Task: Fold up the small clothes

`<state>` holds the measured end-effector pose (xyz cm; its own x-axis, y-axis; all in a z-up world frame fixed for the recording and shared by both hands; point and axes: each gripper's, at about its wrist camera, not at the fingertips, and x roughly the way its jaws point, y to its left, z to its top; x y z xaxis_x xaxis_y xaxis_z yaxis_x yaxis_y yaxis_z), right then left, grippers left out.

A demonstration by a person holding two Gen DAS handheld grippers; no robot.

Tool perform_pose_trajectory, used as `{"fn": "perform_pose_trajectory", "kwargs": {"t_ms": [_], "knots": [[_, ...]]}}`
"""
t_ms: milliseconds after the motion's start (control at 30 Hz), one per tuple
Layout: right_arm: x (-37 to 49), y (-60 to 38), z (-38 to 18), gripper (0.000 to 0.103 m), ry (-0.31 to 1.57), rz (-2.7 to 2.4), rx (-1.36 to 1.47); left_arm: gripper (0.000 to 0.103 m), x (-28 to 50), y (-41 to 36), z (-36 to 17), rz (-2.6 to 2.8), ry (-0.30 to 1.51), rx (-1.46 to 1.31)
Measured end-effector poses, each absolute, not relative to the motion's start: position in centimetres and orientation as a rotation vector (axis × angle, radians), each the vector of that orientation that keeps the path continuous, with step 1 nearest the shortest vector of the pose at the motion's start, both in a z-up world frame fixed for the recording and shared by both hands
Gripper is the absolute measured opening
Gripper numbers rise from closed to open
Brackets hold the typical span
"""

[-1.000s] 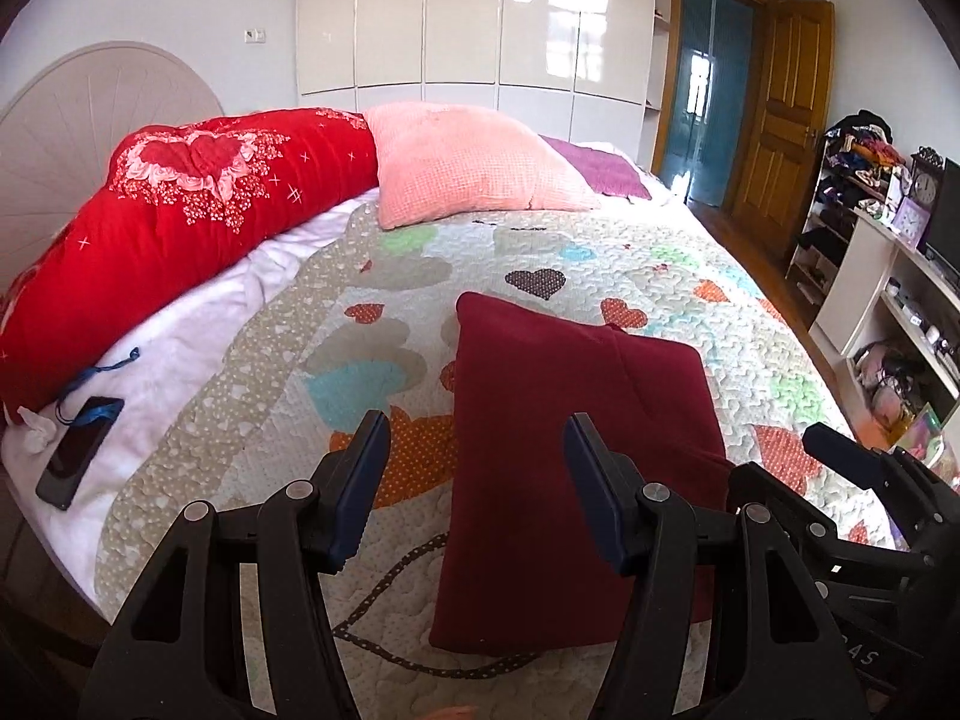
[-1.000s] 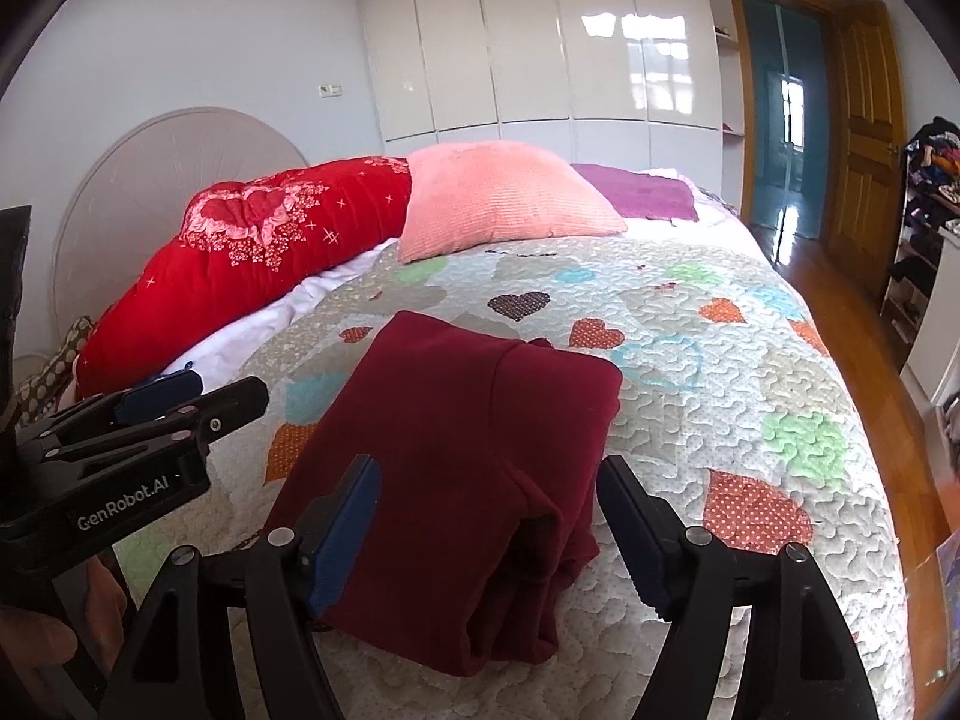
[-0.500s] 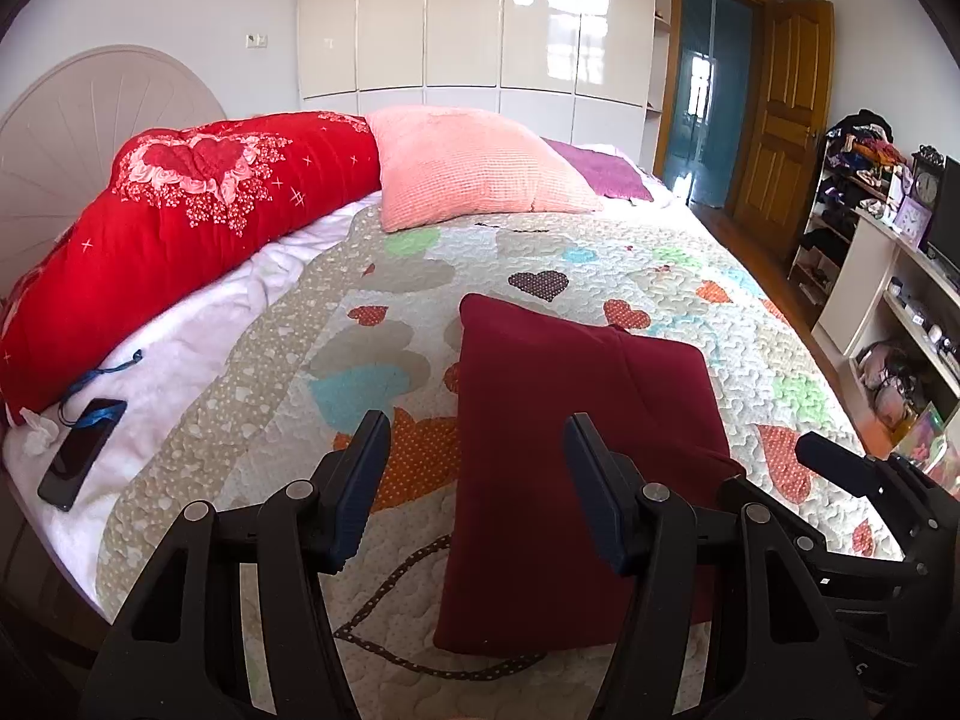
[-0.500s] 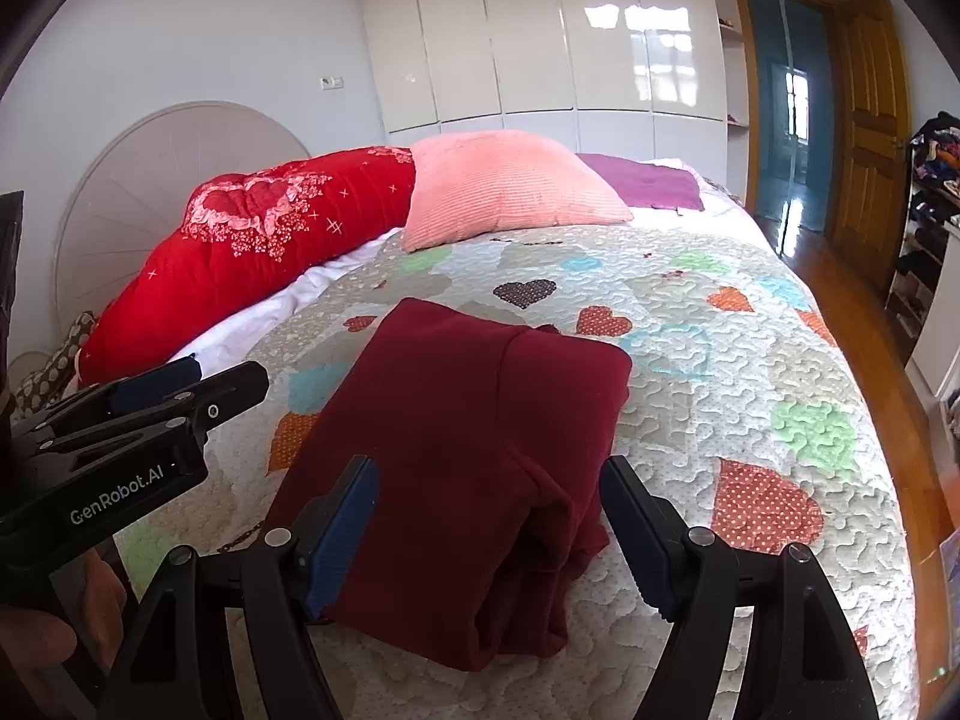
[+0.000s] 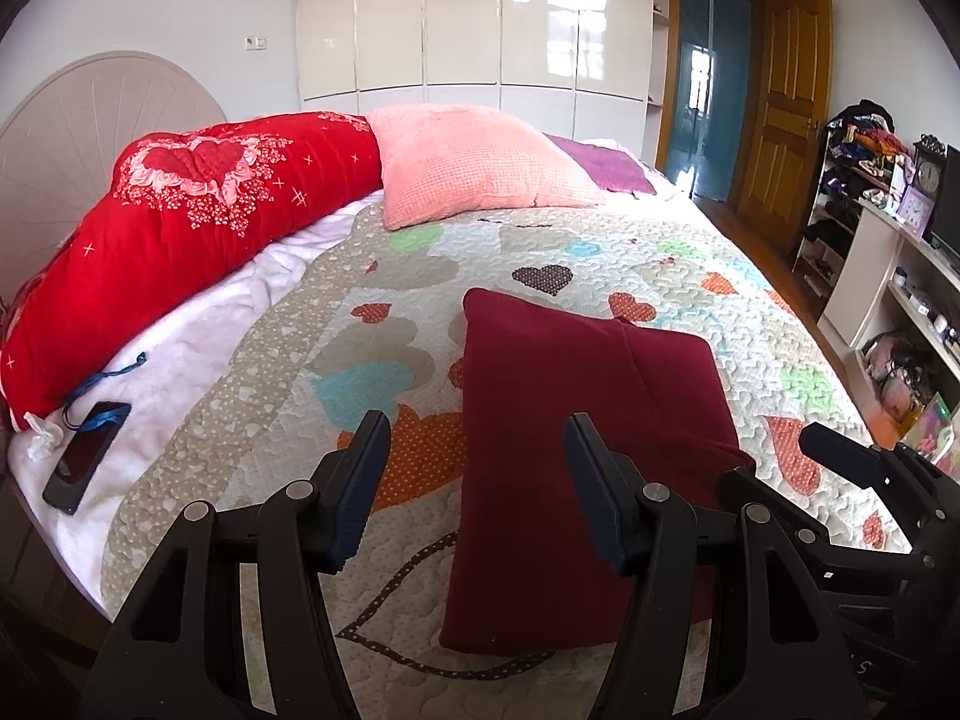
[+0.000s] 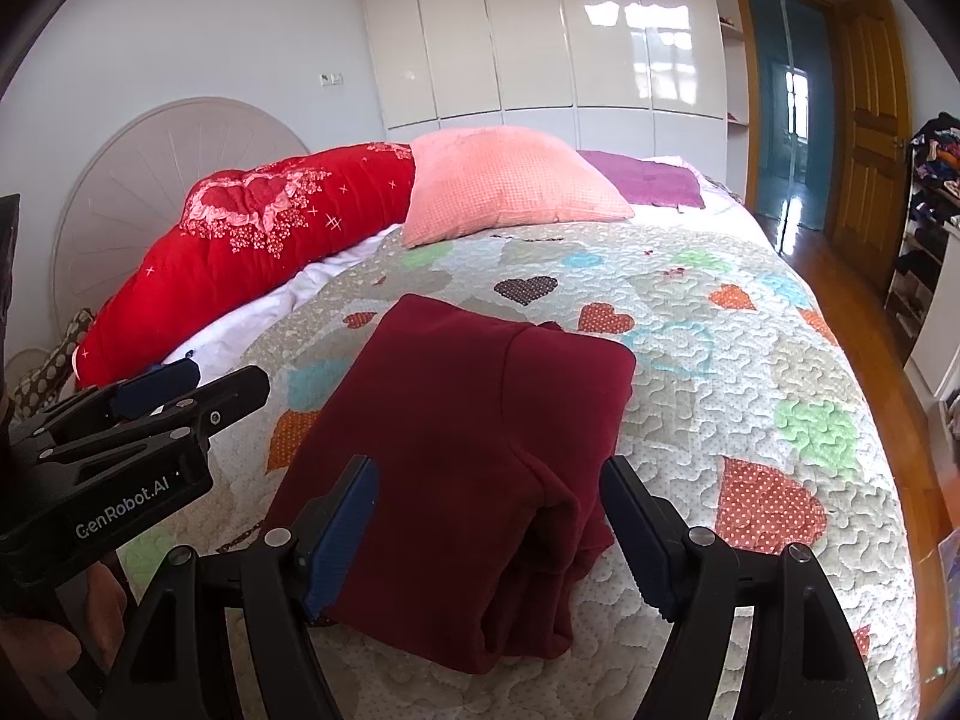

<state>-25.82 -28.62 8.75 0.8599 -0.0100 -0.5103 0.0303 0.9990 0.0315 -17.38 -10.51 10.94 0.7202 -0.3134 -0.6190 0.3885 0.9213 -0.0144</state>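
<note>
1. Folded into a thick rectangle: dark red garment (image 6: 480, 450), lying flat on the heart-patterned quilt (image 6: 750, 372), lower centre of the right wrist frame; layered fold edges bunched at its lower right corner.
2. Same dark red garment (image 5: 576, 438) at lower centre-right of the left wrist frame, long side running up the frame, a seam line across its upper right part.
3. Right claw (image 6: 489, 531) at the bottom of the right wrist frame: jaws wide apart, gripping nothing, framing the garment's near end; contact with the cloth cannot be told.
4. Left claw (image 5: 474, 486) at the bottom of the left wrist frame: jaws apart, empty, left blue pad over an orange heart patch, right blue pad over the garment's left part.
5. Left claw seen again at the left edge of the right wrist frame, black body lettered "GenRobot.AI", bare fingers below it in the lower left corner.
6. Farther up the bed: pink pillow (image 5: 474, 168) at upper centre, red bolster (image 5: 180, 240) with a heart motif at upper left, purple cloth (image 5: 606, 171) just right of the pillow.
7. At the left edge of the left wrist frame: dark phone (image 5: 87, 456) with a blue strap on the white sheet (image 5: 198, 348).
8. Background: glossy white wardrobe (image 6: 570, 30) at top centre, wooden door (image 6: 870, 120) at upper right, shelves (image 5: 888, 252) along the right edge.
</note>
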Motion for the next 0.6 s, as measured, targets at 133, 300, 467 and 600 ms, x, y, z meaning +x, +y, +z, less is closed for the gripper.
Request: {"fn": "perform_pose_trajectory", "kwargs": {"t_ms": [133, 300, 467, 600], "knots": [[-25.71, -28.71, 8.65, 0.074, 0.538, -0.022, 0.042, 0.06, -17.35, -10.53, 10.89, -0.39, 0.663, 0.115], [-25.63, -28.64, 8.55, 0.074, 0.542, -0.025, 0.044, 0.06, -17.19, -10.46, 10.82, -0.388, 0.664, 0.108], [-25.8, -28.92, 8.76, 0.074, 0.527, -0.026, 0.064, 0.06, -17.13, -10.41, 10.64, -0.387, 0.668, 0.108], [-25.65, -29.01, 8.71, 0.074, 0.531, -0.023, 0.063, 0.06, -17.18, -10.39, 10.65, -0.386, 0.669, 0.109]]}}
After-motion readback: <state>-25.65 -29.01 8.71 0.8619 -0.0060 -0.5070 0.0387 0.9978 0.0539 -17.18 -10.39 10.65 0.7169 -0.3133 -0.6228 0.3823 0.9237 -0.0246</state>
